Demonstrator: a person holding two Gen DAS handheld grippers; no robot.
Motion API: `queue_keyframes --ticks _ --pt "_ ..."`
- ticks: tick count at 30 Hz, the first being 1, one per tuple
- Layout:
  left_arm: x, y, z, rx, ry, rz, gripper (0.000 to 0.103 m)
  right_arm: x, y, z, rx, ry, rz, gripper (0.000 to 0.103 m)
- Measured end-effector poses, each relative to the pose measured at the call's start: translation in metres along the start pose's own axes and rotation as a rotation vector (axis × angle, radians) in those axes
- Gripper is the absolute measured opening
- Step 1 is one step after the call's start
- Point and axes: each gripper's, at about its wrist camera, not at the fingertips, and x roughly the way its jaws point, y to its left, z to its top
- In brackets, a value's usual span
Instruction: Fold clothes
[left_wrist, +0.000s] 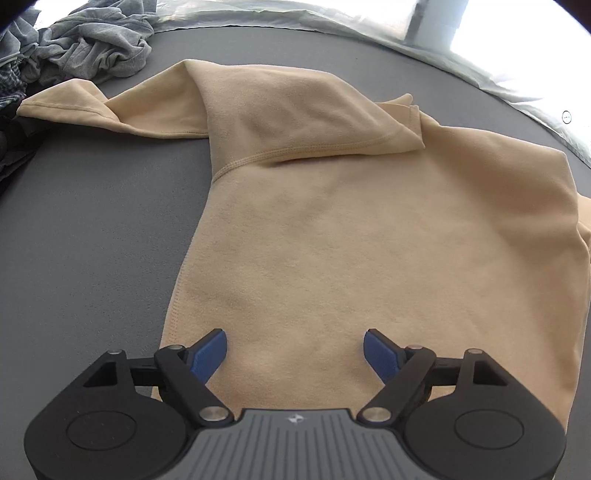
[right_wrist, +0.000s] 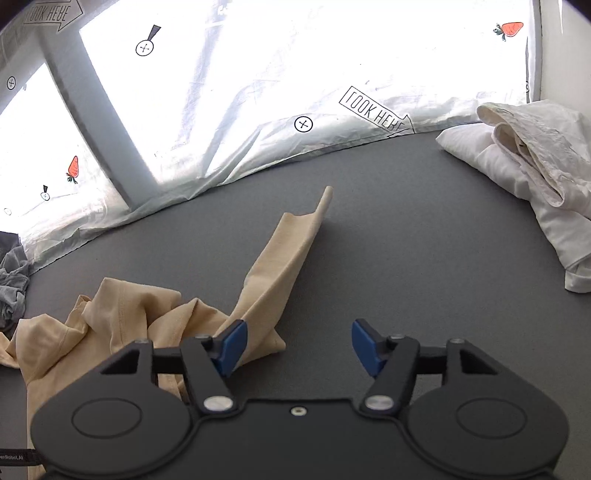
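Note:
A tan sweatshirt (left_wrist: 332, 229) lies spread on the grey table (left_wrist: 92, 221). Its hood is folded over the upper body, and one sleeve (left_wrist: 92, 107) stretches to the far left. My left gripper (left_wrist: 294, 349) is open and empty, hovering over the near part of the garment. In the right wrist view the same tan sweatshirt (right_wrist: 122, 317) is bunched at the lower left, with a sleeve (right_wrist: 284, 258) running away across the table. My right gripper (right_wrist: 299, 343) is open and empty, its left fingertip beside the base of that sleeve.
A crumpled grey garment pile (left_wrist: 92, 48) lies at the far left, with dark clothes (left_wrist: 11, 147) beside it. White folded laundry (right_wrist: 528, 177) sits at the right of the table. A white printed plastic sheet (right_wrist: 295, 92) hangs behind the table's far edge.

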Motion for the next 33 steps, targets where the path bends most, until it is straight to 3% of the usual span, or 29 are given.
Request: queue_keyframes --ticks 3,8,10,12,13,17,21,24,27,31,33 --pt "0.004 -0.005 0.001 0.024 -0.002 0.021 0.089 0.022 -0.003 0.016 0.046 -0.014 0.055 0.059" --pt "0.010 -0.012 -0.004 0.068 -0.003 0.018 0.103 0.062 0.003 0.022 0.013 0.028 0.022 0.044" --pt "0.011 -0.012 -0.005 0.042 -0.017 0.022 0.103 0.074 0.002 0.020 0.016 0.058 0.029 0.033" --pt "0.011 -0.012 -0.007 0.030 -0.029 0.029 0.103 0.080 0.001 0.018 0.012 0.073 0.033 0.007" --pt "0.010 -0.013 -0.008 0.030 -0.034 0.030 0.103 0.076 0.000 0.016 0.007 0.060 0.030 0.003" --pt "0.010 -0.015 -0.012 0.039 -0.062 0.028 0.103 0.041 -0.003 0.012 -0.021 -0.054 -0.014 0.003" --pt "0.008 -0.016 -0.017 0.046 -0.098 0.027 0.103 -0.017 -0.012 0.008 -0.076 -0.212 -0.136 0.003" --pt "0.005 -0.020 -0.025 0.046 -0.125 0.028 0.103 -0.057 -0.030 -0.004 -0.052 -0.283 -0.214 0.003" --pt "0.003 -0.021 -0.028 0.045 -0.140 0.029 0.103 -0.077 -0.055 -0.025 0.010 -0.259 -0.263 0.003" --pt "0.006 -0.017 -0.027 0.046 -0.151 0.029 0.103 -0.067 -0.085 -0.068 0.075 -0.086 -0.355 0.008" --pt "0.006 -0.016 -0.027 0.048 -0.155 0.028 0.103 -0.069 -0.088 -0.079 0.108 -0.066 -0.377 0.018"
